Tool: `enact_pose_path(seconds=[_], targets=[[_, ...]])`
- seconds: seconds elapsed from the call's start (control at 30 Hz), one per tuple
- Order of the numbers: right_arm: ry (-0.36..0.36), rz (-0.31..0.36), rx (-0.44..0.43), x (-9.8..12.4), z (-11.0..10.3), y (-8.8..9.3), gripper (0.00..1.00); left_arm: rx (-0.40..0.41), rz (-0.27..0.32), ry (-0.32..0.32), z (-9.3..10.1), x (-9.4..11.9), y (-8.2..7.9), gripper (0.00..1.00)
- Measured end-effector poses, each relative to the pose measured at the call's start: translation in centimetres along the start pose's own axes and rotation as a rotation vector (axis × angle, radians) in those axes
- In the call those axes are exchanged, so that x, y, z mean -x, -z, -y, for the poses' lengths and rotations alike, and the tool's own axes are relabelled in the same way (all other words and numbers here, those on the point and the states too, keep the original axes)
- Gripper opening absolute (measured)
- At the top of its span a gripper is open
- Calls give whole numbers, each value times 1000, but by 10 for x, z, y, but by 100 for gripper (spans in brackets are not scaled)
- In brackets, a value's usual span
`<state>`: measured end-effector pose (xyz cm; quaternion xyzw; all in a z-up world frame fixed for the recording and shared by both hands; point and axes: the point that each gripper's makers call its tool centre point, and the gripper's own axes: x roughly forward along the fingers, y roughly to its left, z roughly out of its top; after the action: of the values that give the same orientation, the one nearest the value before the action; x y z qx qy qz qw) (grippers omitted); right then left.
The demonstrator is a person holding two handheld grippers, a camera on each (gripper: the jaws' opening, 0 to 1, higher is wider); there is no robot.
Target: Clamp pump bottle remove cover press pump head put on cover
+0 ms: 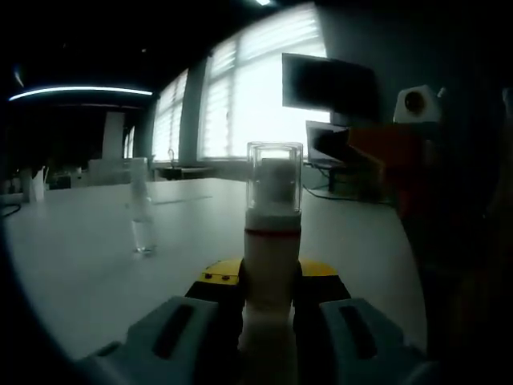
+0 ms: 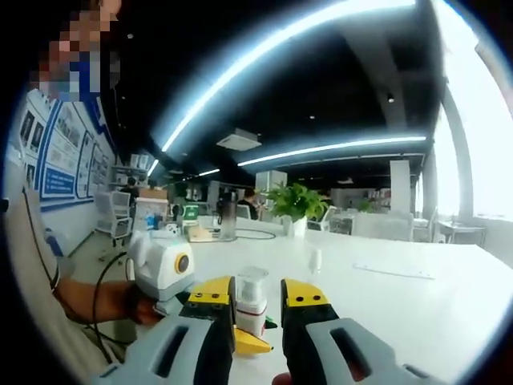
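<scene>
white table (image 1: 72,257) runs out under both my grippers, w/ bright windows behind in the left gripper view and a big office w/ ceiling light strips in the right gripper view. my left gripper (image 1: 268,305) is clamped on the pump bottle (image 1: 271,265), jaws tight against both sides of its white body, bottle upright btwn them. clear cover (image 1: 274,180) sits on top of the bottle, over the pump head, w/ a thin red band just under it. in the right gripper view my right gripper (image 2: 256,309) has its jaws parted, nothing held; the same bottle w/ its clear cover (image 2: 251,289) shows in the gap btwn the yellow tips, but beyond them, can't tell if touching. left gripper (image 2: 172,277) comes in from the left there, gripped by my hand (image 2: 144,309). farther out on the table: a small clear bottle (image 1: 141,212) standing alone, well apart from mine, and a green plant (image 2: 295,202) at the far end. dark monitor (image 1: 329,84) sits near the windows.
</scene>
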<state>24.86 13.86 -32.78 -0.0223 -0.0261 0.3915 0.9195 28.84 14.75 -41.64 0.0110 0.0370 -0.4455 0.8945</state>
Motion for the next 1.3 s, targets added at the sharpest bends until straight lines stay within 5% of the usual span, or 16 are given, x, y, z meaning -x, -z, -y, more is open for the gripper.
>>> enact_pose_path(seconds=[1.3], targets=[[80,-97,0,-55,-6,15,23,1,0,-11,-2,1,1,14]])
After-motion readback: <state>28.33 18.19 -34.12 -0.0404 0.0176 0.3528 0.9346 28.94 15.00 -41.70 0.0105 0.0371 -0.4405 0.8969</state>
